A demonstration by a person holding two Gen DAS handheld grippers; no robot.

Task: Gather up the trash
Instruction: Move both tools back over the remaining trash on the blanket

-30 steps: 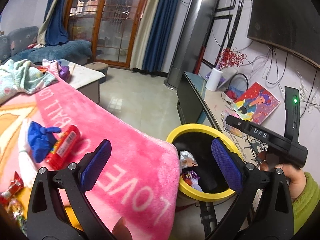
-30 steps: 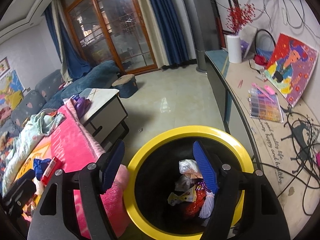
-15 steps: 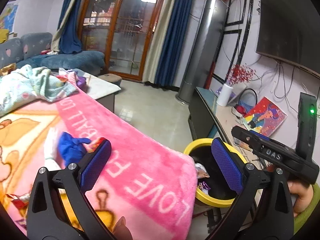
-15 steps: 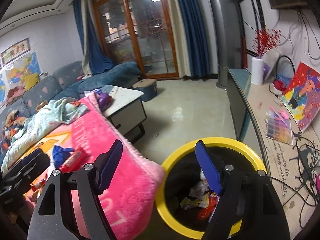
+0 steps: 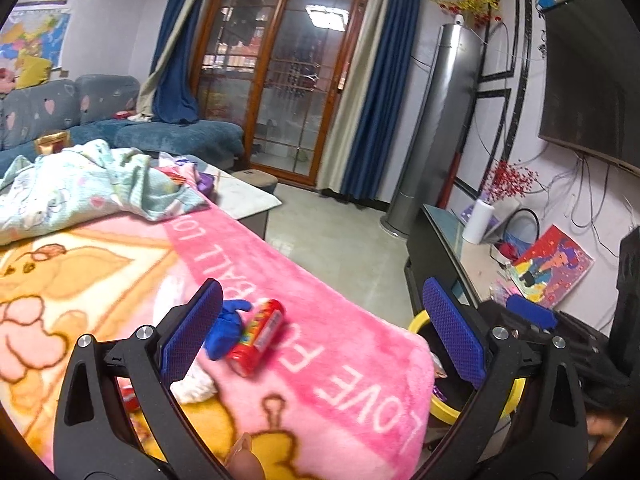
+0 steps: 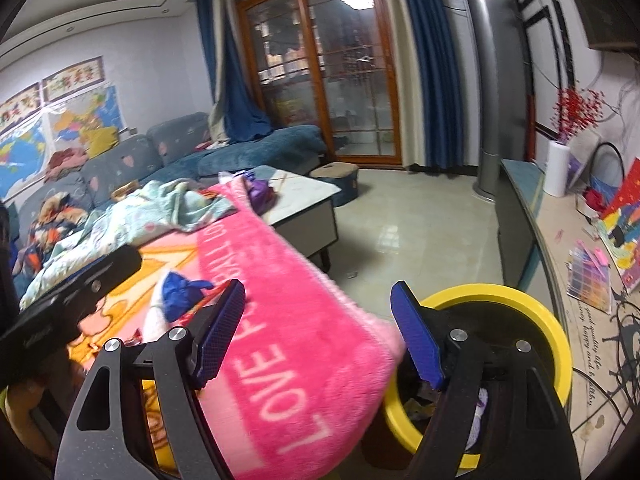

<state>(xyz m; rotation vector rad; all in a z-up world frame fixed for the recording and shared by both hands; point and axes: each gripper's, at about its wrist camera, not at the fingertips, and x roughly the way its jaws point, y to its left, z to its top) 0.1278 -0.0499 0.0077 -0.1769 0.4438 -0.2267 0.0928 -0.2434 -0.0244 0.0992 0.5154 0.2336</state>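
Note:
A red candy tube (image 5: 258,336) lies on the pink blanket (image 5: 320,344), next to a crumpled blue wrapper (image 5: 226,326) and white paper (image 5: 196,382). My left gripper (image 5: 324,336) is open and empty, just above and in front of them. My right gripper (image 6: 320,334) is open and empty, over the blanket's corner beside the yellow-rimmed bin (image 6: 532,304). The blue wrapper (image 6: 180,288) also shows in the right wrist view. The bin (image 5: 418,320) holds several wrappers, mostly hidden.
A light green quilt (image 5: 80,188) lies further back on the blanket. A white coffee table (image 6: 304,196) stands behind it. A low TV bench (image 6: 560,248) with papers and cables runs along the right wall. More wrappers (image 5: 128,394) lie at the left finger.
Both grippers have lifted and swung left, away from the bin opening toward the blanket. The red tube and blue wrapper now sit between my left fingers in view.

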